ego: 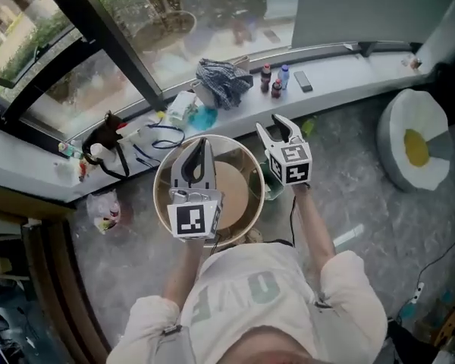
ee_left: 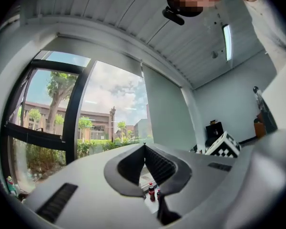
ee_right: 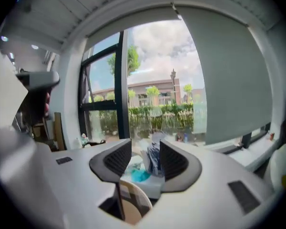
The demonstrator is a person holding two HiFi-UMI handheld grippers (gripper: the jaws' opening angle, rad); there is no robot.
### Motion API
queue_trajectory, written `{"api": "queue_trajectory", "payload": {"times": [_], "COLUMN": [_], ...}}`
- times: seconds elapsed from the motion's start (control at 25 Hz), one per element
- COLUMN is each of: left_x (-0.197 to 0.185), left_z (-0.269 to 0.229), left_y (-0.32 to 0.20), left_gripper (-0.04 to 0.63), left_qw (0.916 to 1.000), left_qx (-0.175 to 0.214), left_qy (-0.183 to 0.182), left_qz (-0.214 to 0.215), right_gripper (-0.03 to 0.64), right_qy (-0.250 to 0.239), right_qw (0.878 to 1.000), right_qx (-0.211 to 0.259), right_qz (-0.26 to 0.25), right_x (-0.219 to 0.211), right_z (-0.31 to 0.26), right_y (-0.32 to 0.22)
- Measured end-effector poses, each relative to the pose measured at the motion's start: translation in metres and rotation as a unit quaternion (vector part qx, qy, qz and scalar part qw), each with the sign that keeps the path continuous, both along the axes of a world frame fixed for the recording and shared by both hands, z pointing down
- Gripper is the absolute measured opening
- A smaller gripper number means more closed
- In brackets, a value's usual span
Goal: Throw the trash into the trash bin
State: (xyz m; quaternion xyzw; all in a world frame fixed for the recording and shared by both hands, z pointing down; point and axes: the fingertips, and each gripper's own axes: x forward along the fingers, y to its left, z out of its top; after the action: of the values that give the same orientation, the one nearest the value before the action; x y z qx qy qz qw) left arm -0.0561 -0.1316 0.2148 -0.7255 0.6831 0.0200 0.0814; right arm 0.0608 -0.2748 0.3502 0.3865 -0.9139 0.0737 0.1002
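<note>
I have both tools up over the trash bin (ego: 158, 196), which stands on the floor just below the windowsill (ego: 341, 74). The left gripper (ego: 203, 144) has its jaws pressed together at the tips with nothing in them. The right gripper (ego: 271, 125) has its jaws spread and is also empty; what I see through its gap lies far off on the sill.

The trash is on that sill, well apart from both tools: a crumpled teal wrapper (ego: 205, 118) beside a striped cloth (ego: 224, 82), and two small bottles (ego: 266, 77) standing upright further right. A plastic bag (ego: 106, 211) sits on the floor left of the bin.

I judge the wrapper light and soft, so it should crush under the pads; I'd pinch it across its bunched middle. The bottles look stiff, smooth and easy to tip, so I'd close on one around the body below the cap, squarely, not at the neck
</note>
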Motion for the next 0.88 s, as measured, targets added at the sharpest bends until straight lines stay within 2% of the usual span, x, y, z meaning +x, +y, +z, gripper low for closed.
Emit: {"api": "queue_trajectory", "payload": {"times": [0.08,0.2,0.28,0.4,0.6,0.88], "left_x": [-0.007,-0.017,-0.022,-0.025,-0.033,-0.033], "left_z": [-0.012,-0.029,-0.038,-0.047,-0.054,-0.058], "left_y": [0.006,0.017,0.024,0.036,0.049,0.059], "left_gripper": [0.011,0.011,0.011,0.011,0.011,0.011], "left_qw": [0.9998,0.999,0.9982,0.9974,0.9962,0.9951], "left_qx": [0.011,0.031,0.042,0.053,0.061,0.071], "left_qy": [-0.008,0.0,0.001,0.0,0.001,0.012], "left_qz": [-0.011,-0.032,-0.041,-0.049,-0.062,-0.068], "right_gripper": [0.164,0.049,0.027,0.024,0.021,0.017], "right_qy": [-0.046,-0.098,-0.129,-0.156,-0.155,-0.132], "right_qw": [0.998,0.988,0.98,0.973,0.965,0.964], "right_qx": [0.05,0.115,0.142,0.159,0.195,0.214], "right_qz": [-0.008,-0.029,-0.045,-0.062,-0.078,-0.085], "right_x": [-0.015,-0.027,-0.034,-0.039,-0.044,-0.049], "right_z": [-0.057,-0.127,-0.157,-0.18,-0.203,-0.206], "right_y": [0.024,0.067,0.094,0.128,0.156,0.167]}}
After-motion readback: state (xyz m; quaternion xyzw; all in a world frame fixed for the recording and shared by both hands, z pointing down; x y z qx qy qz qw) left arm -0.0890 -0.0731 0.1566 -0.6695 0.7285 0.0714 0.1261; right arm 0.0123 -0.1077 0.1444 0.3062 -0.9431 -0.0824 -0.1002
